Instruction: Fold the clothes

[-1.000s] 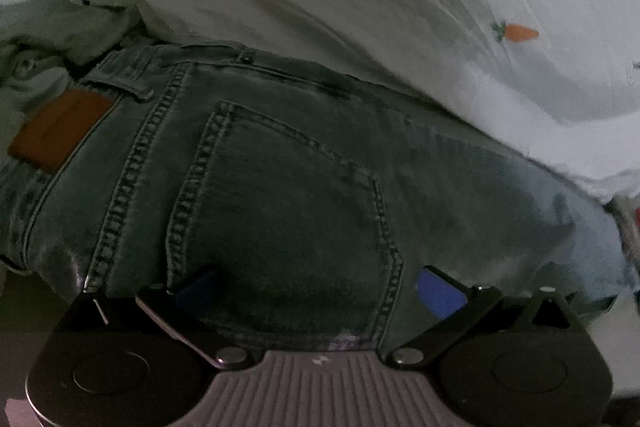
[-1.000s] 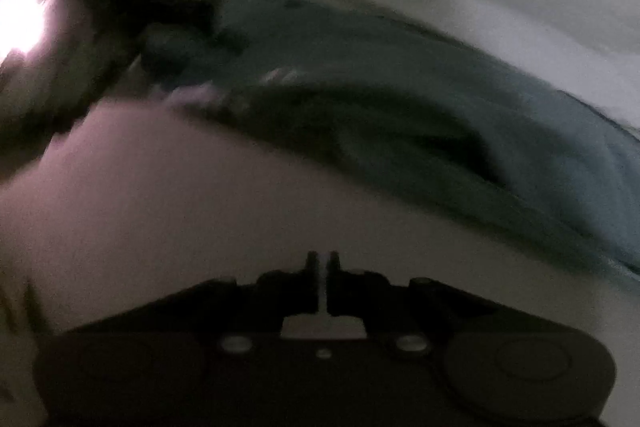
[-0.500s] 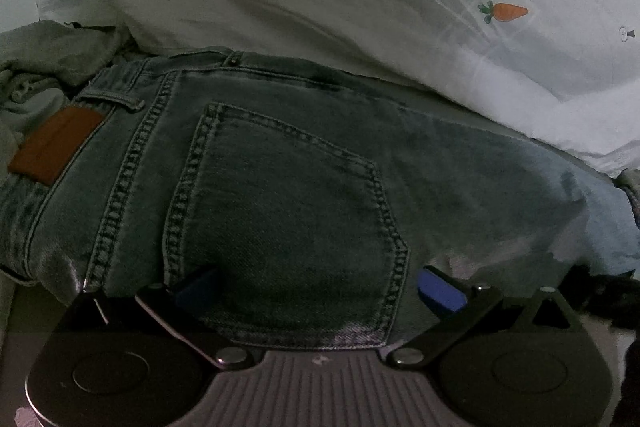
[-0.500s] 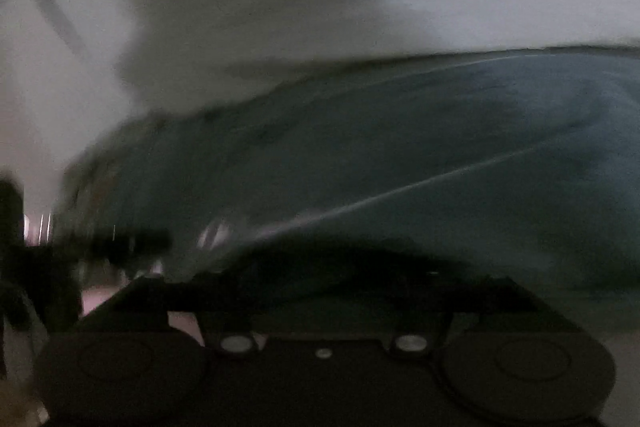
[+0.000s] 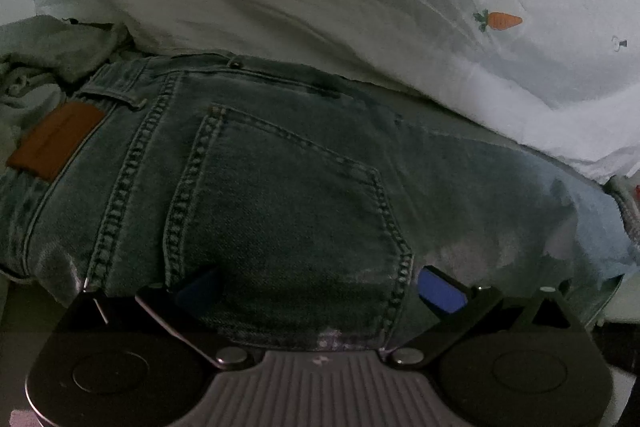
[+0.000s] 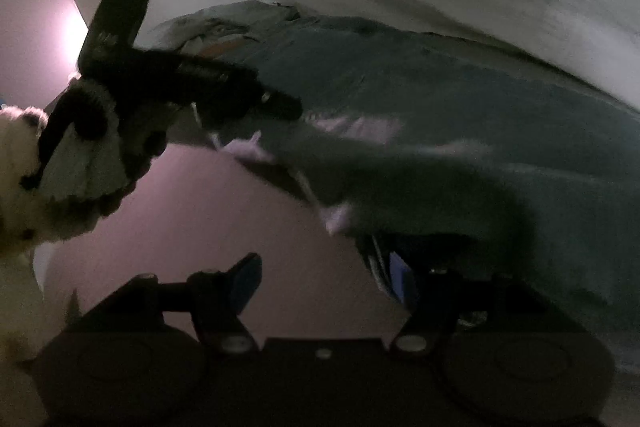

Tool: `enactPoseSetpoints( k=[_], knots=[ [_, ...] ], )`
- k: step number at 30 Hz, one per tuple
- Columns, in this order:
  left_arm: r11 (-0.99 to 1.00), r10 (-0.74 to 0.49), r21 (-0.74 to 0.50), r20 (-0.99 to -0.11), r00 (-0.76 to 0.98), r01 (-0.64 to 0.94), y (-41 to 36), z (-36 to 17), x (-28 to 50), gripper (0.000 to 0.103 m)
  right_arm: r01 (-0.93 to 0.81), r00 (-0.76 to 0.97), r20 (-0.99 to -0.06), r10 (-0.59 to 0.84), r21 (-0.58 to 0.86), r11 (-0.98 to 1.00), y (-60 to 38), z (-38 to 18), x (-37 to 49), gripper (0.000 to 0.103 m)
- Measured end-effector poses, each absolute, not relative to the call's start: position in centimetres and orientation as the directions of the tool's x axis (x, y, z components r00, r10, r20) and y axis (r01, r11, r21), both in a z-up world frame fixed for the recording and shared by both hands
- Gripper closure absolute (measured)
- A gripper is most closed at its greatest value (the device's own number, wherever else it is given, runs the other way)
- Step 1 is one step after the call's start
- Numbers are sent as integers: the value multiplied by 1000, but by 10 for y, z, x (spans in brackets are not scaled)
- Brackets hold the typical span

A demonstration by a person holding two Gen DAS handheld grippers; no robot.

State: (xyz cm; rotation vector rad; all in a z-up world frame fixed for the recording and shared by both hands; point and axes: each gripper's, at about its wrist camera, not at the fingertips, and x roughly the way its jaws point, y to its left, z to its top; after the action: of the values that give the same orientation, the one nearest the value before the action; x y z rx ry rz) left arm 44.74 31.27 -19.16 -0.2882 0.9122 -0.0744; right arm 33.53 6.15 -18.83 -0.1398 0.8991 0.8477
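Note:
A pair of grey-blue jeans (image 5: 280, 187) lies flat, back pocket up, with a brown leather patch (image 5: 56, 141) at the waistband on the left. My left gripper (image 5: 320, 287) is open, its blue pads on either side of the pocket's lower edge, resting on the denim. In the right wrist view the jeans (image 6: 440, 131) stretch across the right half. My right gripper (image 6: 326, 281) is open at the jeans' near edge, its right finger (image 6: 400, 277) under a fold of denim. The left gripper (image 6: 192, 87) also shows there, on the jeans' far edge.
A white sheet with carrot prints (image 5: 498, 21) lies bunched behind the jeans. A pale green garment (image 5: 36, 63) sits crumpled at the far left. A pinkish surface (image 6: 208, 211) lies under the jeans. A fluffy white sleeve (image 6: 24, 187) covers the hand at left.
My right gripper has opened from shut and swung along the jeans to their near edge. My left gripper has stayed open on the pocket, shifting only slightly.

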Motion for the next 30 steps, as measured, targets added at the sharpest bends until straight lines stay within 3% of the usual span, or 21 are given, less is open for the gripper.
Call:
enactPoseSetpoints(
  k=[6, 10, 12, 13, 15, 17, 22, 24, 25, 26, 30],
  knots=[
    [958, -213, -287, -768, 604, -27, 317, -192, 448, 0, -657, 356, -734, 578, 244, 714, 67, -180, 344, 32],
    [952, -222, -305, -760, 611, -33, 319, -192, 447, 0, -485, 410, -621, 668, 471, 737, 21, -164, 359, 34],
    [951, -215, -304, -762, 610, -45, 318, -192, 448, 0, -361, 519, -604, 605, 487, 796, -5, -164, 363, 34],
    [954, -207, -295, -768, 606, -48, 315, -191, 449, 0, -312, 567, -625, 538, 441, 841, -12, -165, 365, 34],
    [963, -186, -267, -780, 597, -48, 310, -191, 451, 0, -266, 630, -700, 335, 210, 941, -11, -170, 370, 37],
    [974, -163, -224, -791, 590, -31, 303, -192, 451, 0, -333, 646, -737, 200, -36, 942, 6, -180, 374, 43],
    [992, -114, -127, -802, 587, 19, 291, -196, 448, 0, -491, 712, -700, 56, -438, 753, 56, -209, 370, 45],
    [993, -106, -115, -801, 589, 22, 290, -197, 447, 0, -506, 754, -655, 36, -545, 668, 71, -217, 367, 56],
    [993, -106, -115, -801, 589, 23, 290, -197, 447, 0, -513, 762, -647, 33, -573, 639, 75, -219, 366, 82],
    [993, -108, -117, -802, 588, 23, 291, -197, 447, 0, -515, 767, -641, 27, -590, 622, 76, -221, 364, 101],
    [990, -135, -136, -805, 578, 42, 297, -195, 448, 0, -490, 797, -603, 10, -638, 595, 70, -212, 353, 102]
  ],
)
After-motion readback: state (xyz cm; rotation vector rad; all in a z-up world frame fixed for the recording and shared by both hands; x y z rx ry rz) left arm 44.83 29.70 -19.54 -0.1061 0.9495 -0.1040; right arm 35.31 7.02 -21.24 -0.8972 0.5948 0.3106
